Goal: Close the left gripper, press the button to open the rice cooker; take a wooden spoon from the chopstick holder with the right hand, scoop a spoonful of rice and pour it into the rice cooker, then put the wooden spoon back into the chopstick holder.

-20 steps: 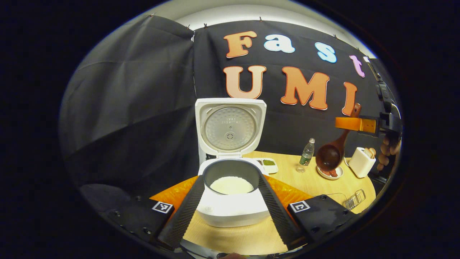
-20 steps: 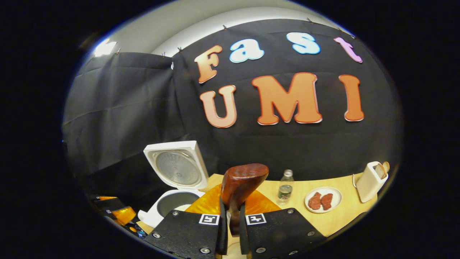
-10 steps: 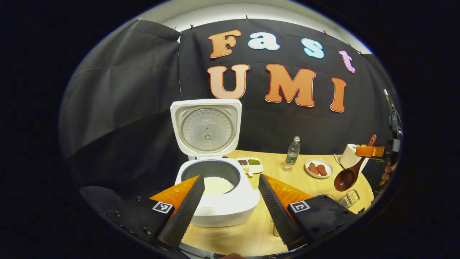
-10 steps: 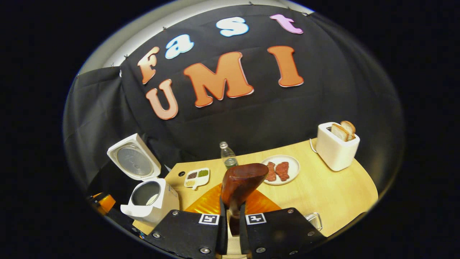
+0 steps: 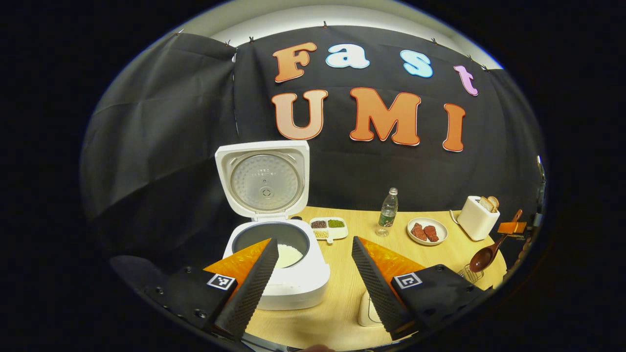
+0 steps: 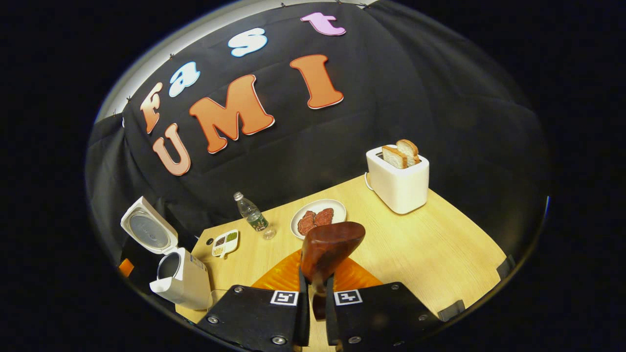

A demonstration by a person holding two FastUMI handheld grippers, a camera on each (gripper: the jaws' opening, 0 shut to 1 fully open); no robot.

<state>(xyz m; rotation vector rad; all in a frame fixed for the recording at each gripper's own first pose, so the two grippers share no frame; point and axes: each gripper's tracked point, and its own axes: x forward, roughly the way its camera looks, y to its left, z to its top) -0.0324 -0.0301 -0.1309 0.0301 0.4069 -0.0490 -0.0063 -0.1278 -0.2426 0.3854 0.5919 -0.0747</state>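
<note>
Rice (image 5: pixel 288 254) is seen lying in the pot of the rice cooker (image 5: pixel 293 286), whose lid stands upright and open behind the spread, empty fingers of the left gripper (image 5: pixel 313 274). The wooden spoon (image 6: pixel 328 250) is clamped by its handle between the closed fingers of the right gripper (image 6: pixel 313 313), its bowl raised just ahead of them. In the left gripper view, that spoon (image 5: pixel 484 257) is held just above the wire chopstick holder (image 5: pixel 470 274) at the table's (image 5: pixel 342 313) right edge, well apart from the cooker.

Overhead light falls evenly past my fingers; everything stays sharp, though the fisheye bends and darkens the edges.
</note>
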